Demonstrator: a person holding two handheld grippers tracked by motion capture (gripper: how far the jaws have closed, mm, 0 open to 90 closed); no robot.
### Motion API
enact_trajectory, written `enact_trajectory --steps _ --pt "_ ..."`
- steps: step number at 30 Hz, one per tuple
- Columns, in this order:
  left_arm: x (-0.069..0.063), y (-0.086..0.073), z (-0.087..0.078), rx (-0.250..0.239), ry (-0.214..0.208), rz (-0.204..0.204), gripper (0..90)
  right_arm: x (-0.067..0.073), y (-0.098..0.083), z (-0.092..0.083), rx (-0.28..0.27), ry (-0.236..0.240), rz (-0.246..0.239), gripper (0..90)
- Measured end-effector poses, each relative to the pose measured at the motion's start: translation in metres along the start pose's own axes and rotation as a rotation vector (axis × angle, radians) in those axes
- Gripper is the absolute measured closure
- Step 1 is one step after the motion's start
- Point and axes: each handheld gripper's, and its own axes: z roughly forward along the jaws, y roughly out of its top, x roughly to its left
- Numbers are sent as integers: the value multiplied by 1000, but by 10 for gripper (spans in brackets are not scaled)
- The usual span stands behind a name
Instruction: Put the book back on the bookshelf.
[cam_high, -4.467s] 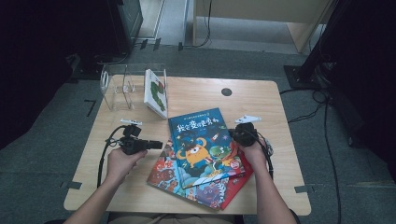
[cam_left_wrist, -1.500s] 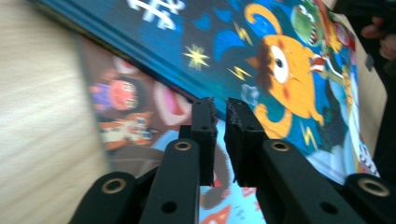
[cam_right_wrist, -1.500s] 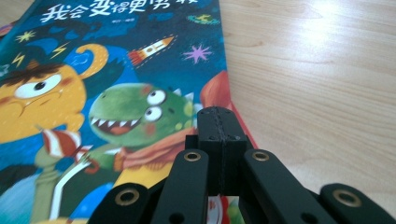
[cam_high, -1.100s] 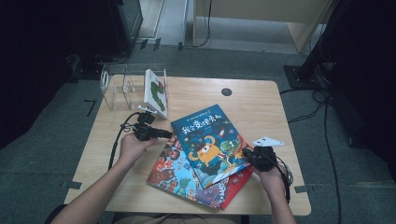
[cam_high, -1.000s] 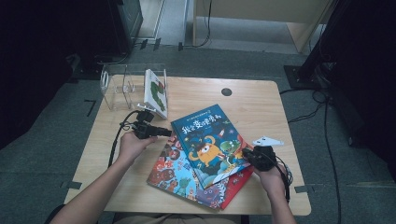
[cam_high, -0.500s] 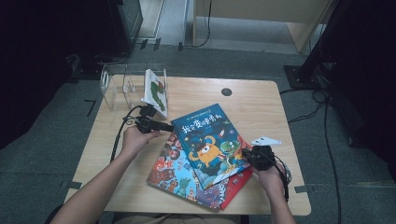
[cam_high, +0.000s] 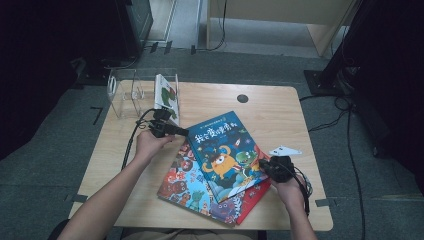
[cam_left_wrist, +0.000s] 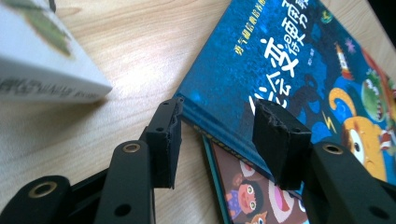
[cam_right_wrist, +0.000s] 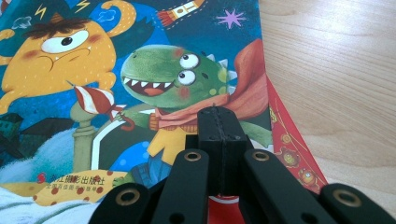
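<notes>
Wooden desk (cam_high: 280, 107) carries a fanned stack of picture books, the blue monster book (cam_high: 225, 150) on top, lying askew over a cartoon-faces book (cam_high: 187, 185) and a red book (cam_high: 252, 200) whose corner pokes out at the lower right. At the desk's far left corner a clear acrylic stand (cam_high: 125, 92) holds one white book (cam_high: 166, 97) upright.

At the blue monster book's near right edge, the right tool (cam_high: 265, 167) has its jaws pressed together; in the right gripper view they lie over the cover's green dinosaur (cam_right_wrist: 177, 79), and whether they pinch the cover I cannot tell.

At the book's far left corner sits the left tool (cam_high: 182, 132), its jaws spread and just now widening. In the left gripper view that corner (cam_left_wrist: 196, 105) lies between the two pads (cam_left_wrist: 163, 135), untouched.
</notes>
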Motion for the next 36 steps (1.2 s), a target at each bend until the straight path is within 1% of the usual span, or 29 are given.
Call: enact_trajectory --steps 2,4,5,6,8,9,10,11,12,13,14,15,16,17,19,20,21,23,25,27,29,30,31,32,34,36 --pt "-2 3 1 -3 10 8 529 0 0 0 1 0 1 900" --pt "-3 6 1 -12 19 -8 564 0 0 0 0 0 0 900" --pt "-3 7 1 -13 14 -19 609 0 0 0 0 0 0 900" --pt "-2 7 0 -19 23 -20 651 0 0 0 0 0 0 900" --pt "-2 8 0 -21 41 -24 697 0 0 0 0 0 2 900" --pt "-2 8 0 -19 64 -24 708 0 0 0 0 -1 0 900" --pt "-2 8 0 -23 75 -26 742 0 0 0 0 1 0 900" --pt "-3 8 -1 -30 86 -22 774 0 0 0 -1 1 2 900" --pt "-4 8 -2 -37 110 -12 802 0 0 0 -2 2 2 900" --pt "-5 9 -2 -33 124 -4 857 0 0 0 -2 3 4 900" --pt "-6 11 -1 -29 142 4 868 0 0 0 -2 3 3 900" --pt "-7 13 0 -23 145 5 900 0 0 0 -1 3 3 900" --pt "-7 16 0 -19 161 11 900 0 0 0 -1 3 3 900" --pt "-8 18 1 -19 165 17 900 0 0 0 -2 2 4 900" --pt "-7 22 1 -28 167 9 900 0 0 0 -2 0 1 900" --pt "-6 23 2 -17 170 15 900 0 0 0 0 1 -1 900" --pt "-6 24 3 -17 178 19 900 0 0 0 -3 0 1 900" --pt "-5 25 5 -5 177 25 900 0 0 0 -2 1 2 900" --pt "-5 26 7 6 178 32 900 0 0 0 -3 4 4 900" --pt "-5 26 11 21 188 38 900 0 0 0 -2 5 8 900" --pt "-5 25 14 27 195 41 896 0 0 0 -2 6 8 900" --pt "-4 25 15 31 192 42 892 0 0 0 -3 4 4 900" --pt "-4 25 16 22 191 38 892 0 0 0 -4 4 5 900" --pt "-4 25 16 21 180 32 892 0 0 0 -2 6 10 900" --pt "-6 24 17 24 188 49 887 0 0 0 -3 5 10 900" --pt "-6 24 16 26 189 48 886 0 0 0 -5 6 12 900"
